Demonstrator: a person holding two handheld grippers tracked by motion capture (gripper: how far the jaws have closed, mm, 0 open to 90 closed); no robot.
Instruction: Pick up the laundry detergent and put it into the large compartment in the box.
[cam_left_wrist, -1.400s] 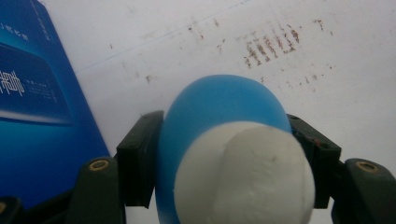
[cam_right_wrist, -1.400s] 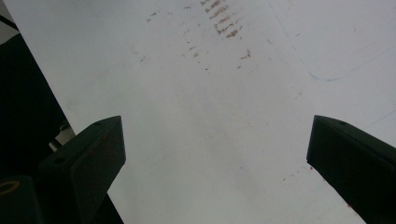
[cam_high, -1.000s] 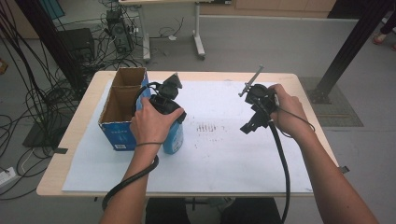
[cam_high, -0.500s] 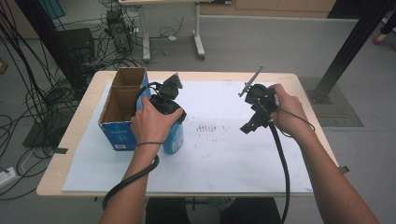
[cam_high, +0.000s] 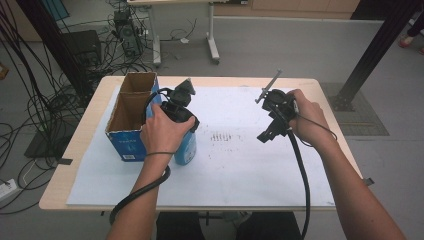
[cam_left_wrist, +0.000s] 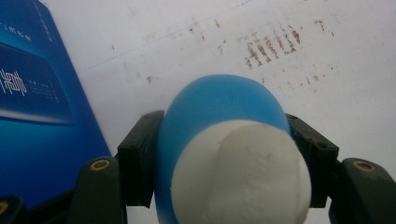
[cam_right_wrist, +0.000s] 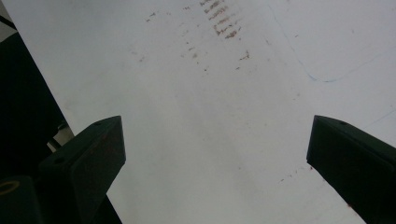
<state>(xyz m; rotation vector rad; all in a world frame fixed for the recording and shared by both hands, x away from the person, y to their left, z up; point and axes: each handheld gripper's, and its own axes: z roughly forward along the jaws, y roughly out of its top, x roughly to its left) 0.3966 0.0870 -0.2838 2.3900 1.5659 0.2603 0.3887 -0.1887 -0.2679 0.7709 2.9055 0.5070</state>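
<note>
Table (cam_high: 90, 131): light wood top | white paper sheet (cam_high: 235, 165) covering most (brown smudges mid-sheet) | open blue cardboard box (cam_high: 127, 142) at left | blue bottle (cam_high: 186, 149) just beside it

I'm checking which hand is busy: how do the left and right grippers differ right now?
The left gripper is shut on a blue bottle beside the box; the right gripper stands open with nothing between its jaws. The left is over the bottle, the right above bare white paper. Both have black jaws.

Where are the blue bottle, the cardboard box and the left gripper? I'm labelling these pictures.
blue bottle (cam_left_wrist: 219, 105): left gripper view, on its blue side.
cardboard box (cam_high: 129, 145): high view, on its blue front wall.
left gripper (cam_left_wrist: 224, 154): left gripper view, midway between its fingertips.
</note>
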